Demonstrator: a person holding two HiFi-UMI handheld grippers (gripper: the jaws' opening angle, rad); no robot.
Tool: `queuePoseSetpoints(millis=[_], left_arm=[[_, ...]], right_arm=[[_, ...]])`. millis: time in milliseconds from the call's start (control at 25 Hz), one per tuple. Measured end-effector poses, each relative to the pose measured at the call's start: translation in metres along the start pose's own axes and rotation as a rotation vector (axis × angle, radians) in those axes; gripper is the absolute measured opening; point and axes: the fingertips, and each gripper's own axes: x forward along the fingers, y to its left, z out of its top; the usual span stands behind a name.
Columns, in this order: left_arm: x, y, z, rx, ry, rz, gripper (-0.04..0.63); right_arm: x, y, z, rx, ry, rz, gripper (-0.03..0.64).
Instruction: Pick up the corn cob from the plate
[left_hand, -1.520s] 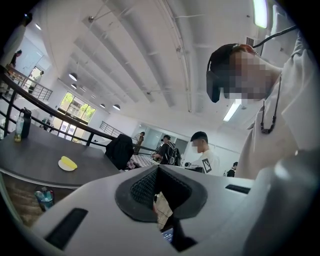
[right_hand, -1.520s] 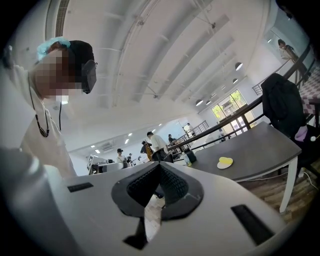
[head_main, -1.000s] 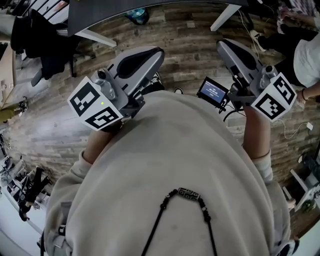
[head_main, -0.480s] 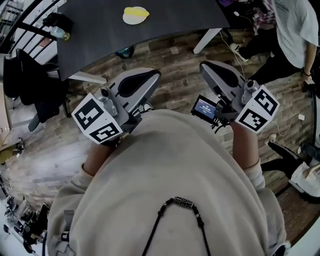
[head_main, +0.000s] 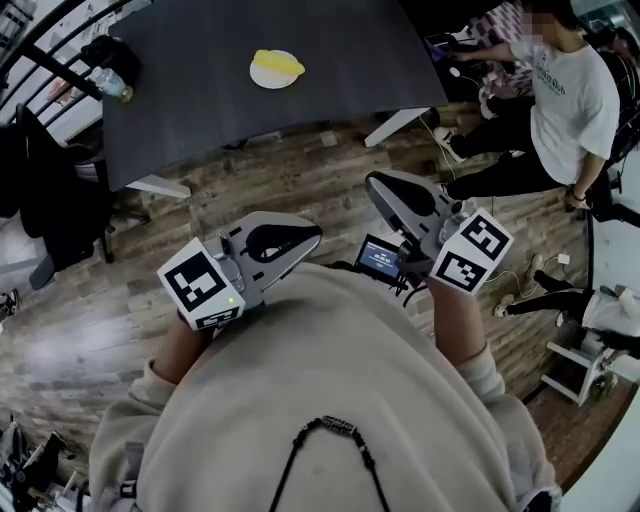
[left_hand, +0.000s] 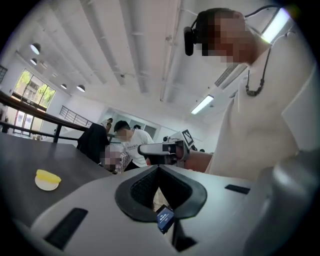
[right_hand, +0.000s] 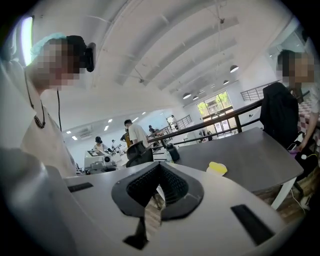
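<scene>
Yellow corn is lying on a little white plate out on the dark tabletop, with nothing touching it. Both grippers are held up close to the person's chest over the wood floor, well apart from the tabletop. The left gripper has its fingers closed together with nothing between them (same deal on the right gripper). Another person in a white tee is off at the right by the tabletop's corner.
</scene>
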Motion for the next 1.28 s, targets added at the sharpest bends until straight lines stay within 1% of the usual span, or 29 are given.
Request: queuePoseSetpoints(millis=[120, 200, 320, 520, 720, 840, 920, 1040, 1160, 1280], left_arm=[[-0.024, 0.014, 0.003, -0.029, -0.027, 0.059, 0.006], [-0.036, 0.021, 0.006, -0.045, -0.051, 0.107, 0.006], [-0.049, 0.024, 0.007, -0.074, -0.094, 0.153, 0.006], [-0.065, 0.022, 0.004, -0.081, -0.118, 0.212, 0.006], [-0.087, 0.042, 0.006, -0.083, -0.132, 0.276, 0.006], [-0.099, 0.055, 0.011, -0.087, -0.16, 0.299, 0.006], [-0.106, 0.06, 0.013, -0.089, -0.164, 0.306, 0.006], [-0.101, 0.07, 0.014, -0.087, -0.139, 0.324, 0.006], [-0.075, 0.084, 0.014, -0.101, -0.112, 0.329, 0.006], [-0.053, 0.106, 0.025, -0.098, -0.102, 0.317, 0.006]], right_arm=[[0.022, 0.01, 0.0, -0.017, 0.051, 0.029, 0.015], [0.031, 0.015, 0.002, -0.026, 0.07, 0.046, 0.015], [0.038, 0.021, 0.004, -0.042, 0.085, 0.069, 0.015], [0.052, 0.025, 0.006, -0.063, 0.097, 0.108, 0.015], [0.087, 0.026, 0.015, -0.087, 0.107, 0.158, 0.015], [0.104, 0.022, 0.022, -0.105, 0.103, 0.165, 0.015], [0.114, 0.019, 0.027, -0.11, 0.09, 0.168, 0.015], [0.117, 0.007, 0.031, -0.098, 0.081, 0.176, 0.015], [0.107, -0.024, 0.032, -0.061, 0.091, 0.157, 0.015], [0.11, -0.054, 0.042, -0.034, 0.093, 0.149, 0.015]])
